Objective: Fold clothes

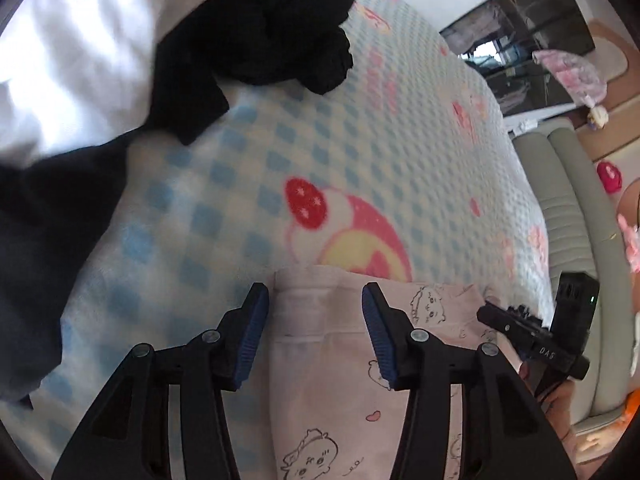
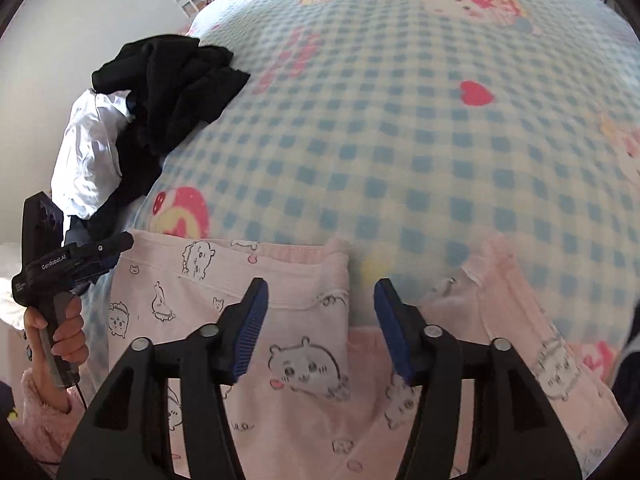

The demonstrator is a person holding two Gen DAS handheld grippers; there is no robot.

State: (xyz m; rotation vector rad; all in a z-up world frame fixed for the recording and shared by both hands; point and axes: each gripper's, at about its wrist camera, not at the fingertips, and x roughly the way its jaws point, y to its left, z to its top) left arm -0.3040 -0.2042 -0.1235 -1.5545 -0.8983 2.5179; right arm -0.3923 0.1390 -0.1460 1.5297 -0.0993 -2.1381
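1. Left wrist view: the left hand-held gripper (image 1: 315, 300) is spread wide over the pink top (image 1: 320, 400), holding nothing. The top lies on the bed (image 1: 360, 140), well short of the dark pile (image 1: 260, 20). Take one edge only.
2. Right wrist view: the right hand-held gripper (image 2: 321, 300) gapes empty above the top's notch (image 2: 352, 280). Keep both grips level for a straight crease.
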